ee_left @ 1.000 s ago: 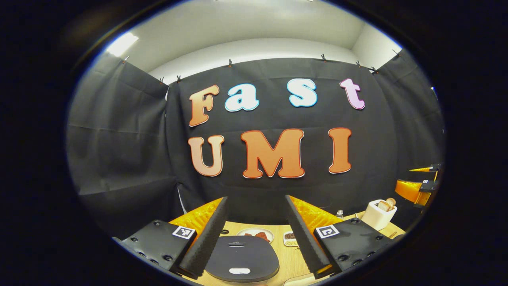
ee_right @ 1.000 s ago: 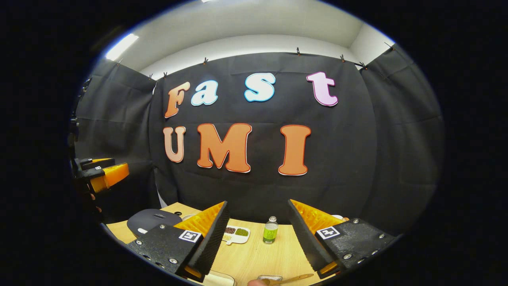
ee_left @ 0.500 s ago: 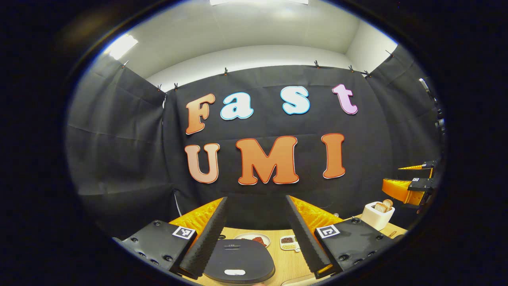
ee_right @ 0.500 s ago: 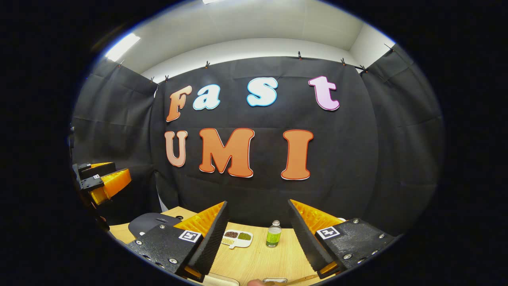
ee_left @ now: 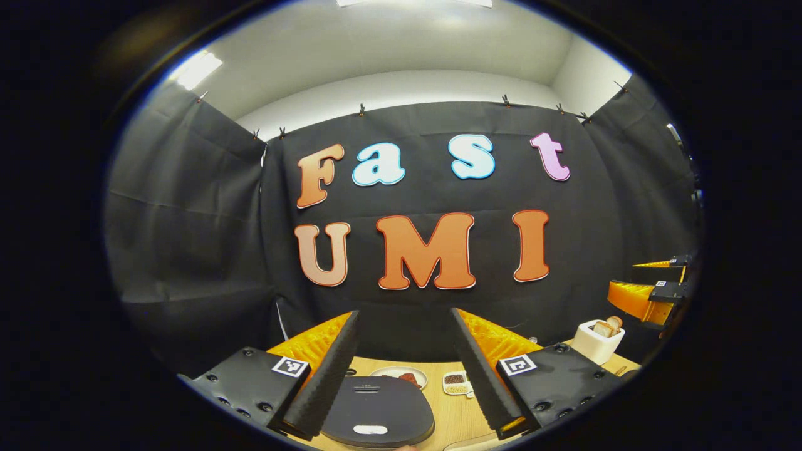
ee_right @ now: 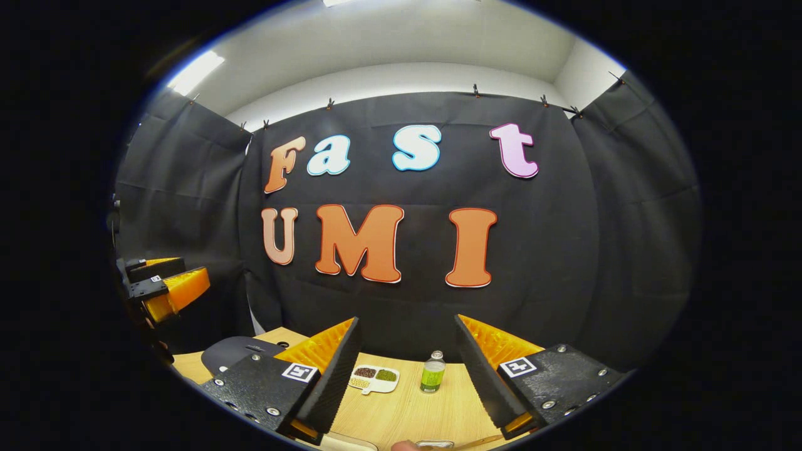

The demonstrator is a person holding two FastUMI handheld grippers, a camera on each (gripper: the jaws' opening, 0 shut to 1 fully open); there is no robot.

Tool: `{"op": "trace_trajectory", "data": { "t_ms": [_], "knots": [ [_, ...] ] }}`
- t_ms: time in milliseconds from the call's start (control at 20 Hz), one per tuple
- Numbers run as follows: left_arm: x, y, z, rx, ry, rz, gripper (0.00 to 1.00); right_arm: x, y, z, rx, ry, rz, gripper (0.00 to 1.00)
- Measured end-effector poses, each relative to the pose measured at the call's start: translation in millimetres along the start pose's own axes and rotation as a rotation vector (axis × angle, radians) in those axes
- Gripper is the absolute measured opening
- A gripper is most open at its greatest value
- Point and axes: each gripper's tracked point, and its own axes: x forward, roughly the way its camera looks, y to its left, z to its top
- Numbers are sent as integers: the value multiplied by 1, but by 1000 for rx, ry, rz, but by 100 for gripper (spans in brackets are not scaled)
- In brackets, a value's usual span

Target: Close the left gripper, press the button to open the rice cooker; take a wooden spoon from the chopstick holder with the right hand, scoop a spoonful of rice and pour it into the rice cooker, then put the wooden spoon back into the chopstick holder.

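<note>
Dark rice cooker (ee_left: pixel 378 410), green bottle (ee_right: pixel 431 373)

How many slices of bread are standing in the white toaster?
2: both slices stand side by side in the toaster, at the table's far right in the left gripper view. More may be hidden inside.

no readable text on any object here.

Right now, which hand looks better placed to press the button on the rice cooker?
The left. The left gripper, open, hangs directly over the closed rice cooker, whose button lies between its fingers. The right gripper sits off to the side.
</note>
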Motion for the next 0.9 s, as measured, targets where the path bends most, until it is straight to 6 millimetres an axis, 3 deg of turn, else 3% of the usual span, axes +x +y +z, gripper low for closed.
{"op": "trace_trajectory", "data": {
  "t_ms": [900],
  "knots": [
    [6,4,1,-8,20,-24,92,3,10,-3,4,0,26,91]
  ]
}}
